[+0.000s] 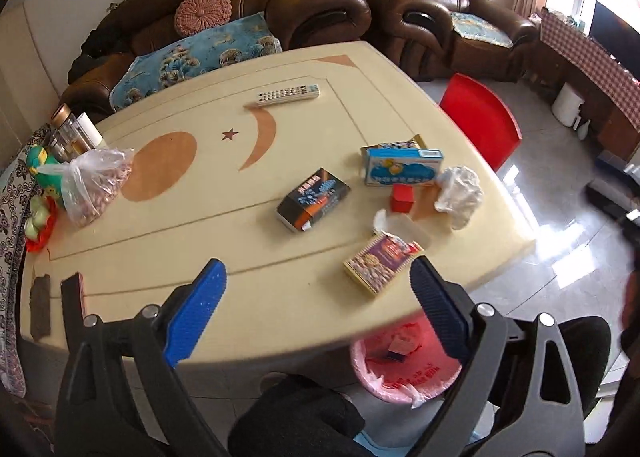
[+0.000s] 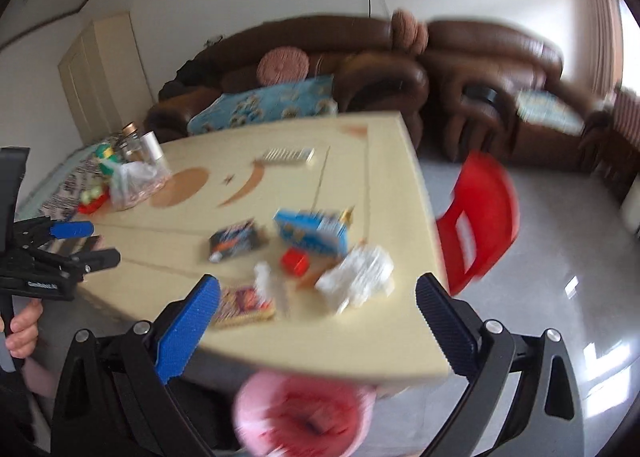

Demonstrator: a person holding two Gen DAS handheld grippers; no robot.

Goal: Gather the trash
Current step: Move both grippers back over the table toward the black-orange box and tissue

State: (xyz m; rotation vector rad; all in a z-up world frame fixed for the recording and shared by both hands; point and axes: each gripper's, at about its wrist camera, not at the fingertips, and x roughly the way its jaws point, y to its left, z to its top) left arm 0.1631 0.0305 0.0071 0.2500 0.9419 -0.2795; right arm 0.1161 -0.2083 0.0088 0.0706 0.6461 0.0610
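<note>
With both hand-held grippers spread wide and holding nothing, the right hand-held gripper does best squaring over the snack box on the surface, pinching its long sides before carrying it to the pink bin, while the left hand-held gripper waits.

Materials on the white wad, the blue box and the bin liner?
White wad: probably thin plastic film or tissue; crumpled, slightly glossy folds.
Blue box: looks like printed cardboard, with crisp edges and flat faces.
Bin liner: apparently thin pink plastic, translucent and ruffled over the rim.
</note>
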